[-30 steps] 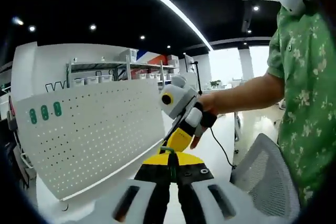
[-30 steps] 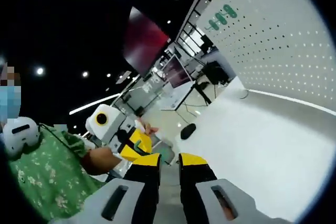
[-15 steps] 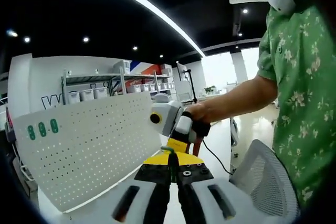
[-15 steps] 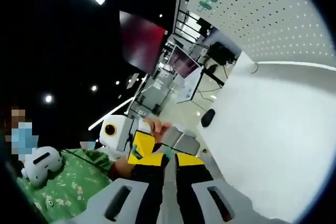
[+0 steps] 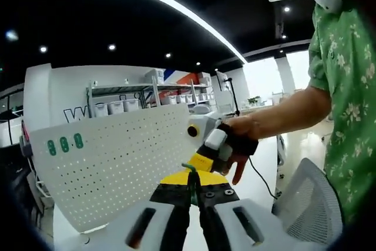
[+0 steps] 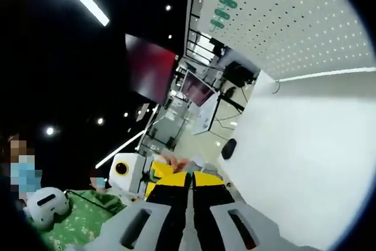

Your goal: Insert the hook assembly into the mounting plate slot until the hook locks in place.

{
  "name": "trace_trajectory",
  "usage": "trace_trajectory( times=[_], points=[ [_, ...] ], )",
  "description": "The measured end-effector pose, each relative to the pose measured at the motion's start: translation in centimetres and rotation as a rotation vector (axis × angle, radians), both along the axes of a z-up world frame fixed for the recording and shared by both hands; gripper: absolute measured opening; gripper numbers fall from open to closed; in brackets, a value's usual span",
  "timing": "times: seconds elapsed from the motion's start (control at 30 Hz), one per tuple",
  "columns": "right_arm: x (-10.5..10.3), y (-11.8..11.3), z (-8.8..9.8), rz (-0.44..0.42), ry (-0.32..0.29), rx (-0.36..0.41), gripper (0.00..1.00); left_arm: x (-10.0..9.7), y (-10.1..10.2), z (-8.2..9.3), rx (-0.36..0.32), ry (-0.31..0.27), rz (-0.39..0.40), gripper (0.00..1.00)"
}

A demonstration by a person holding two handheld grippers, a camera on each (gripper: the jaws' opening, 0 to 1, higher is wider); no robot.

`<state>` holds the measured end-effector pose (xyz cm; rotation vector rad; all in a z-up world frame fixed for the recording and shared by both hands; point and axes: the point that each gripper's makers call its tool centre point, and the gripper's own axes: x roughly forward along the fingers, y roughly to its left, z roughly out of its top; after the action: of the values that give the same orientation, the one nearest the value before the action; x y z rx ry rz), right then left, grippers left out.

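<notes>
**Right jaws closed, hook not yet at the plate**

Open office behind, with ceiling light strips and far shelving (image 5: 135, 101). White perforated mounting plate (image 5: 117, 157) standing upright on the white table (image 6: 305, 145), left of centre in the left gripper view, three green marks near its far upper corner.

Left gripper (image 5: 192, 176) clenched on the green hook assembly (image 5: 189, 167), only its small tip poking out between the yellow jaw tips. Held in the air, near the plate's right edge but apart from it.

Right gripper (image 6: 189, 174) now closed tight, jaws pressed flat together, where a second ago a clear gap stood between them. Nothing to be seen between them, so whether anything is pinched cannot be told. Seen from the left gripper view, gripped by the person's hand (image 5: 241, 145), its yellow tips just beyond the hook's tip; touching or not, unclear.

Judged from this: likely a steadying of the hook before insertion. No slot engaged, lock still to come.
</notes>
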<state>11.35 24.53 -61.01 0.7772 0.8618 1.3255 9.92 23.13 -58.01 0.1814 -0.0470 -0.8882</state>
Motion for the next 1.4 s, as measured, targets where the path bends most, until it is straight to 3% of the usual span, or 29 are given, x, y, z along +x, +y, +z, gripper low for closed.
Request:
trace_trajectory(
  times=[0.27, 0.33, 0.4, 0.7, 0.87, 1.23, 1.33, 1.4],
  points=[
    [2.3, 0.3, -0.7, -0.156, 0.008, -0.036, 0.01, 2.1, 1.5, -1.0, 0.026, 0.054, 0.194, 0.03],
    [2.5, 0.4, -0.9, -0.184, 0.001, -0.05, 0.0, 2.5, 1.7, -1.3, 0.021, 0.081, 0.225, 0.03],
    [3.1, 0.5, -1.2, -0.238, 0.009, -0.057, 0.0, 3.2, 2.9, -2.0, 0.02, 0.129, 0.312, 0.03],
    [3.4, 0.6, -2.7, -0.264, -0.011, -0.117, 0.0, 3.7, 3.5, -3.6, 0.04, 0.209, 0.353, 0.03],
    [3.6, 0.6, -2.8, -0.257, -0.014, -0.139, 0.0, 3.6, 3.3, -3.9, 0.075, 0.233, 0.334, 0.03],
    [3.8, 0.6, -2.9, -0.226, -0.056, -0.198, 0.0, 3.8, 3.0, -4.5, 0.175, 0.229, 0.306, 0.03],
    [3.5, 0.9, -2.6, -0.211, -0.06, -0.193, 0.0, 3.8, 3.0, -5.3, 0.238, 0.24, 0.305, 0.04],
    [3.5, 0.8, -2.7, -0.21, -0.09, -0.215, 0.0, 3.9, 3.0, -5.4, 0.246, 0.228, 0.309, 0.04]
  ],
)
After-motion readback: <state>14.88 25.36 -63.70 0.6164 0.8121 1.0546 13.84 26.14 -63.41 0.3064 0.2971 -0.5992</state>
